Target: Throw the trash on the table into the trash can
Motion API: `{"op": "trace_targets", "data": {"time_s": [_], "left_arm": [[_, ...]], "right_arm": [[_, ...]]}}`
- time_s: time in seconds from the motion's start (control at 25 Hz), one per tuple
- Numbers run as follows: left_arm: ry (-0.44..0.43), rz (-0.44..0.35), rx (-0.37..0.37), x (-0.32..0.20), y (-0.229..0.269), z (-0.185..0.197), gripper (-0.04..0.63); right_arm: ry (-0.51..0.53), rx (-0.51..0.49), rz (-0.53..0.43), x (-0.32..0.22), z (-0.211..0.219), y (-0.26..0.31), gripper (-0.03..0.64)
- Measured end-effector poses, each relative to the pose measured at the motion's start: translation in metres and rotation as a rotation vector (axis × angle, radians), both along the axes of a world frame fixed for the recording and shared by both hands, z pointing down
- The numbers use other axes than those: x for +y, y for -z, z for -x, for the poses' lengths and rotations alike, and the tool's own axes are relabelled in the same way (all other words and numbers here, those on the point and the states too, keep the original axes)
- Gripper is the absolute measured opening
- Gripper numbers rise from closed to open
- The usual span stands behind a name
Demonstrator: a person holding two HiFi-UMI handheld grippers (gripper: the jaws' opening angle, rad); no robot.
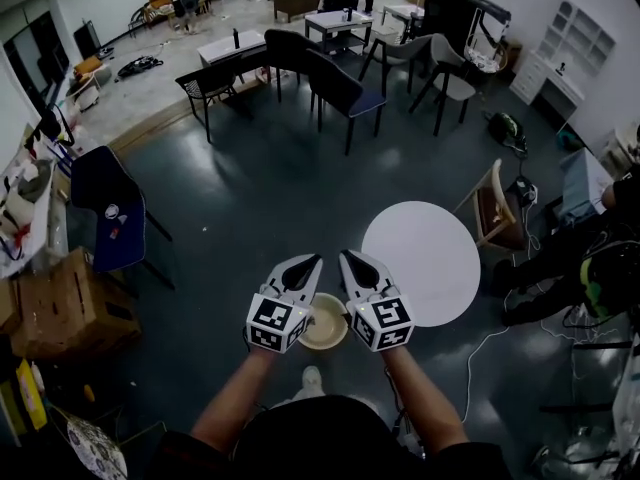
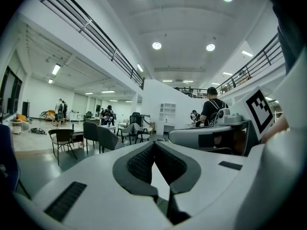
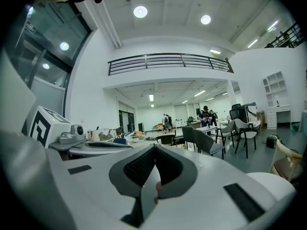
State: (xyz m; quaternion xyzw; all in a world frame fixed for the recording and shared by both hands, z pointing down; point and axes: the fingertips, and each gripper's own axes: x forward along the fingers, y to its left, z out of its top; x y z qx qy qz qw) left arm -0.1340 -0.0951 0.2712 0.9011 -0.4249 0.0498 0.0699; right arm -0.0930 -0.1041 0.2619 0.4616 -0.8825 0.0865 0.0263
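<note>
In the head view my left gripper (image 1: 312, 261) and right gripper (image 1: 347, 256) are held side by side in front of me, both shut with nothing between the jaws. The left gripper view (image 2: 154, 143) and right gripper view (image 3: 154, 146) each show ribbed pads meeting at the tips, looking out level across the room. The round white table (image 1: 420, 263) is just to the right of the grippers; its top shows no trash. A beige round container (image 1: 325, 326) sits on the floor below and between the grippers, partly hidden by them.
A blue chair (image 1: 105, 208) and cardboard boxes (image 1: 60, 308) are at the left. Dark chairs (image 1: 345, 93) and tables stand farther back. A wooden chair (image 1: 490, 208) is beside the round table, and a person (image 1: 590, 258) with cables on the floor is at the right.
</note>
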Motion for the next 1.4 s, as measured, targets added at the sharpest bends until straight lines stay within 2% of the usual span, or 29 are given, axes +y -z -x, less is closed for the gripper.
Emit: {"op": "trace_targets", "data": {"time_s": [0.24,0.44,0.68,0.96,1.4], "left_arm": [[0.004,-0.035,-0.007,0.019,0.023,-0.017,0.015],[0.021,-0.058,0.029,0.046,0.046,-0.032,0.015],[0.040,-0.113,0.022,0.087,0.069,-0.059,0.015],[0.011,-0.132,0.028,0.144,0.081,-0.099,0.015],[0.005,-0.139,0.027,0.218,0.090,-0.136,0.015]], "right_arm": [[0.009,-0.024,-0.027,0.018,-0.016,0.018,0.018],[0.018,-0.007,-0.058,0.048,-0.037,0.034,0.018],[0.022,-0.012,-0.089,0.093,-0.067,0.054,0.018],[0.040,-0.025,-0.112,0.146,-0.098,0.064,0.018],[0.051,-0.041,-0.119,0.218,-0.129,0.071,0.018]]}}
